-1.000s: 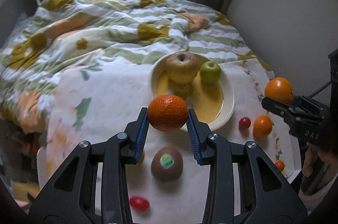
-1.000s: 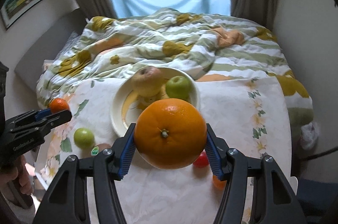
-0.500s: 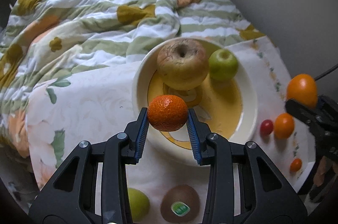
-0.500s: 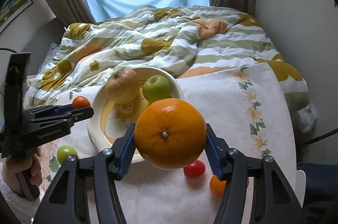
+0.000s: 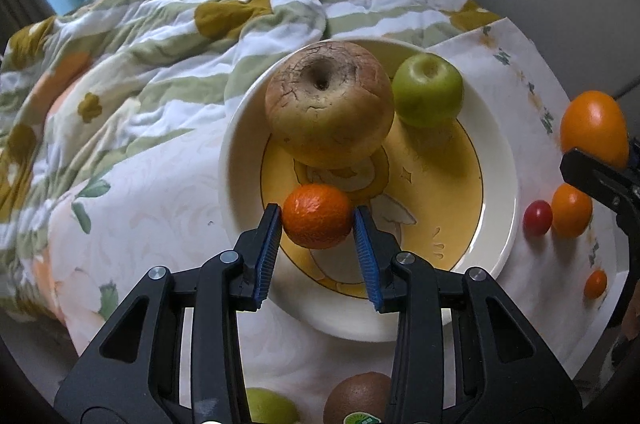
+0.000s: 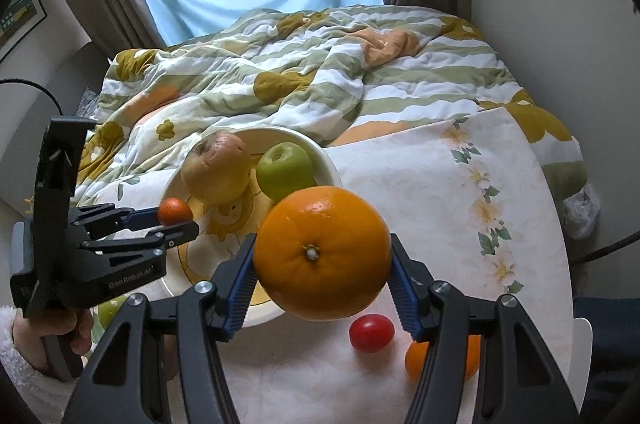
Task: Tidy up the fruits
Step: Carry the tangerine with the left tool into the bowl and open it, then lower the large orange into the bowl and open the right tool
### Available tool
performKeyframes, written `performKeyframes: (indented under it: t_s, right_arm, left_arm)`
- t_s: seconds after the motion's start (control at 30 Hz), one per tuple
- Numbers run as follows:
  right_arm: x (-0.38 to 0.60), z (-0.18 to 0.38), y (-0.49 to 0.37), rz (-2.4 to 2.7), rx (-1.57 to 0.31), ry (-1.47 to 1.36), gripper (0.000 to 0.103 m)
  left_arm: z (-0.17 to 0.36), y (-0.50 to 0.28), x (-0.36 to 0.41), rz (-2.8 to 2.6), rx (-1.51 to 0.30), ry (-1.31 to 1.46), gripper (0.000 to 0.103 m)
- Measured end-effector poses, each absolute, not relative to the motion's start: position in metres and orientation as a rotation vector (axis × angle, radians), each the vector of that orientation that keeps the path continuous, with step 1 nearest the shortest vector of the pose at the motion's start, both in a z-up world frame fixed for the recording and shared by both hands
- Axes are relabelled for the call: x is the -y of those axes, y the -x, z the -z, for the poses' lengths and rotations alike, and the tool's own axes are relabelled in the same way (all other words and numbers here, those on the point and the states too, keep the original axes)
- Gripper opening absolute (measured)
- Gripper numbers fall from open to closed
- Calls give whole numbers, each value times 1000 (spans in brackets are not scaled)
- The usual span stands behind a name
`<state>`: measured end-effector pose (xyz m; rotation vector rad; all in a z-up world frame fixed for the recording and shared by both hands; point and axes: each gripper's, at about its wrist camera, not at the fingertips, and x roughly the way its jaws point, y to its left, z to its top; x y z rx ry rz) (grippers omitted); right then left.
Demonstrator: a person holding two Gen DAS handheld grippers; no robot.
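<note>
Two claws each hold a round orange fruit over a table by a big bed.

From the right wrist view, the striped blanket [image 6: 320,71] fills the top, from 10 to 2 o'clock. Below it lies the white tablecloth [image 6: 460,207] with small flowers along its edge.

On the cloth sits the plate [image 5: 500,191], white at the rim and yellow inside. In the left wrist view it fills the middle. On the plate, at 12 o'clock, rests a big brown apple [image 5: 329,103]. Just beside it, at 1 o'clock, is a green apple [image 5: 428,88]. They look like they touch.

The right claw [image 6: 322,276] pinches a big orange [image 6: 322,252] tight between its blue pads. The orange hangs just past the plate's near rim, at the middle of that view.

The left claw [image 5: 317,242] pinches a small tangerine [image 5: 317,216] between its blue pads. The tangerine sits over the yellow part of the plate, near the brown apple. I cannot tell if it touches the plate.

Off the plate, at 3 o'clock in the left view, lie a small orange [image 5: 571,210] and a red tomato [image 5: 537,218], side by side. A tiny orange fruit [image 5: 595,284] lies near them at 4 o'clock.

At 6 o'clock, under the left claw, peek a brown kiwi [image 5: 358,398] with a sticker and another green fruit [image 5: 272,406].
</note>
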<state>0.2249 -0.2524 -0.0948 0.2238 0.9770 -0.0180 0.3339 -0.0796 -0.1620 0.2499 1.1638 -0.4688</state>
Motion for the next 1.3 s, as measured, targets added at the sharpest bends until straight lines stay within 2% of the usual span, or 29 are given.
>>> performKeyframes:
  t_s: [0.03,0.07,0.1,0.13,0.67,1.3]
  right_arm:
    - [253,95,-225,21,-976,-224,56]
    - [253,94,-225,23,-975,-223,56]
    - [254,94,-225,25,-975,-223,56]
    - [254,93,-225,26,-974,-224,56]
    - [237,87,-243,-70,-977,-175,56]
    - [190,142,-282,-147,-1064,-142,56]
  left_arm:
    - [160,-333,79,468,-1160,-242,51]
    - [157,-333,78,476,-1158,-226,74]
    - [155,-333,76,483,-1155,-214,93]
    - [152,-332,75,484,-1149,-202,103]
    - [127,-314,28,400,-1160,-116,103]
    - [134,-290,-37,280,-1160,-49,103]
